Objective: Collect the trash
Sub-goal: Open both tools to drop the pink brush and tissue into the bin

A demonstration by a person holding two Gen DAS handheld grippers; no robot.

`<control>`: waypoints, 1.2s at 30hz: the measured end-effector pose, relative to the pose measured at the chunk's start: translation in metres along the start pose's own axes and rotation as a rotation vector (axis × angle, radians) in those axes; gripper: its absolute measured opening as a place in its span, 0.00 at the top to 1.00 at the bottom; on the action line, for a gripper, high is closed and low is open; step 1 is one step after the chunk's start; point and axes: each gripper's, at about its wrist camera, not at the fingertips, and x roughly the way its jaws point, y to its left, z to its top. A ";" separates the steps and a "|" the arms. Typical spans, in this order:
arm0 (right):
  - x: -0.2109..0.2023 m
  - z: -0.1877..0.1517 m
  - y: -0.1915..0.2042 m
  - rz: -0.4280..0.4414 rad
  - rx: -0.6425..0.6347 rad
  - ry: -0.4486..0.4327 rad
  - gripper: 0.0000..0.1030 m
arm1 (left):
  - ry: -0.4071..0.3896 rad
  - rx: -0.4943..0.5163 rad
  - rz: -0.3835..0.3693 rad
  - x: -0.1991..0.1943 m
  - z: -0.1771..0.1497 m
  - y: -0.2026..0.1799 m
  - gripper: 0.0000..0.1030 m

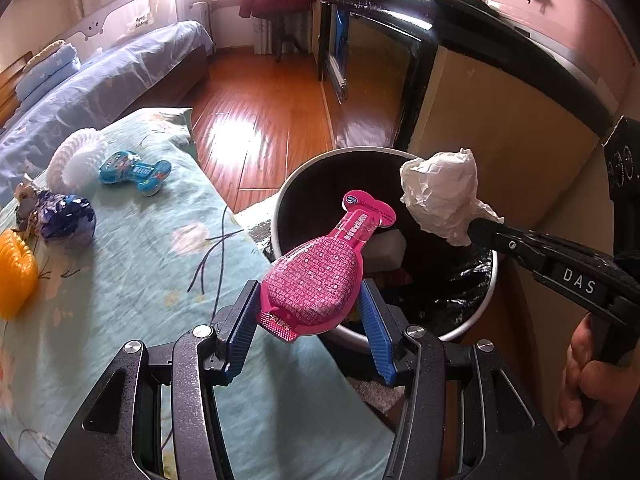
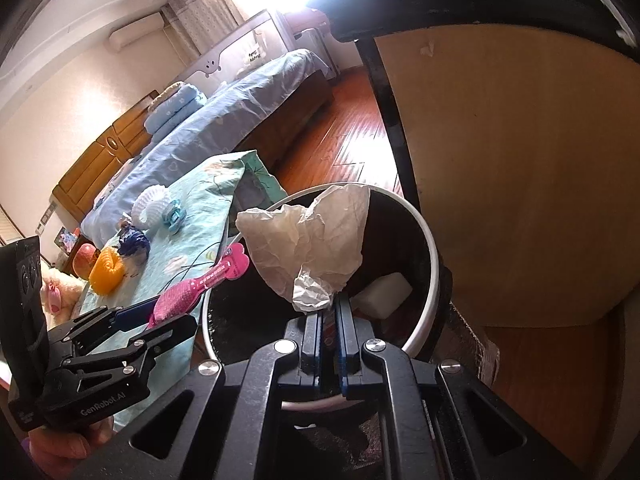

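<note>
Bedroom floor, trash bin [image 1: 486,312] at 12: your left gripper [image 1: 310,304] fingers clamp the pink pouch [image 1: 320,276], neck pointing 1 o'clock over the rim; right gripper [image 2: 330,304] pinches crumpled tissue [image 2: 308,236] above it.

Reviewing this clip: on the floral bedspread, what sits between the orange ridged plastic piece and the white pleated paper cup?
A crumpled blue-and-silver foil wrapper lies between the orange ridged plastic piece and the white pleated paper cup; both wrist views show it.

Hanging free over the open trash bin [image 1: 486,304], mouth unobstructed. Crowding the bin on the right: a cabinet panel [image 1: 492,120]. Blocking on the left: the bed edge [image 1: 168,280]. Staying open beyond, far: the wooden floor [image 1: 260,112].
</note>
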 end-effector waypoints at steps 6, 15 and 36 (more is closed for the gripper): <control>0.007 0.004 -0.003 -0.004 0.005 0.016 0.94 | 0.009 0.003 0.001 0.008 0.007 -0.003 0.52; 0.013 0.012 -0.014 0.001 0.045 0.033 0.84 | 0.020 -0.009 -0.002 0.013 0.017 -0.002 0.46; 0.005 0.008 0.058 0.098 -0.085 0.006 0.31 | -0.060 -0.223 0.097 -0.050 -0.054 0.080 0.32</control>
